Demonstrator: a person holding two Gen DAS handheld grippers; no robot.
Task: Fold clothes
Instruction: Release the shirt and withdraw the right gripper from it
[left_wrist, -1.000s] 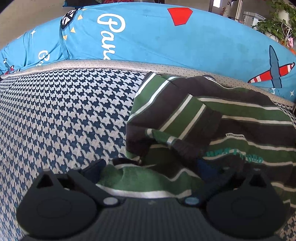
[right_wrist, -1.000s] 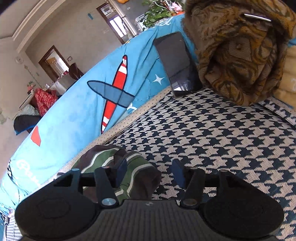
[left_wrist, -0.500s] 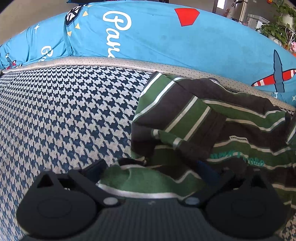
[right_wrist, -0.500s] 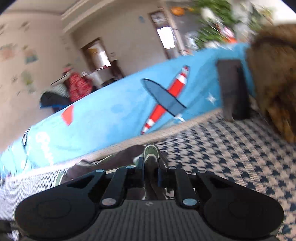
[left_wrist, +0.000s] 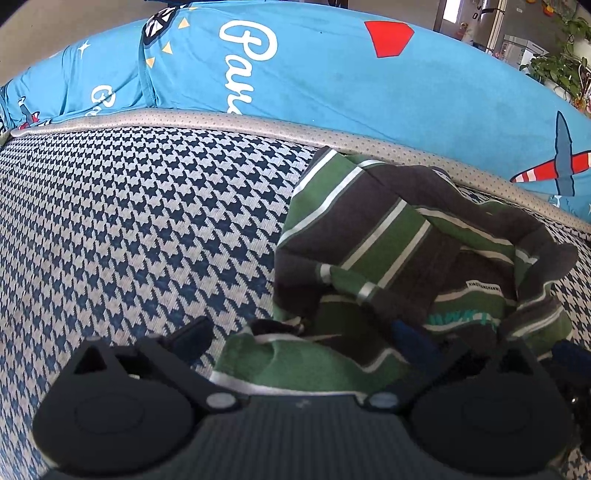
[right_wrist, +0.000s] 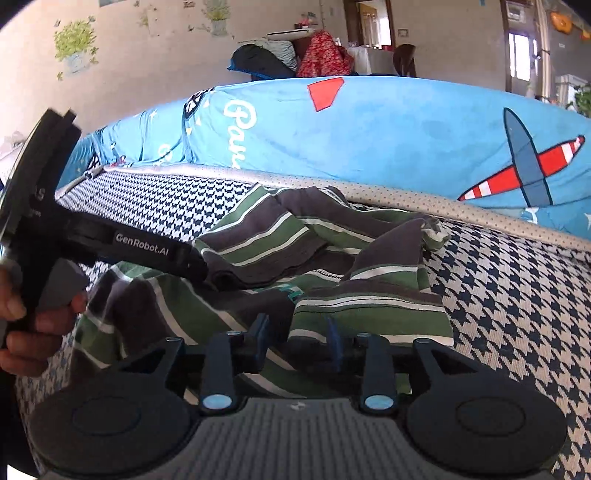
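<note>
1. A houndstooth-patterned surface (left_wrist: 140, 221), navy and white with a grey dotted edge band (left_wrist: 229, 120), is carrying the load.
2. A green, grey and white striped garment (right_wrist: 280, 236) is lying crumpled directly on it, near the band.
3. A blue printed cover (right_wrist: 388, 129) is running along behind the band.

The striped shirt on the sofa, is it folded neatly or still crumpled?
Still crumpled. The striped shirt lies bunched in uneven overlapping layers on the houndstooth cushion, one sleeve flipped over its middle and no flat edges.
</note>
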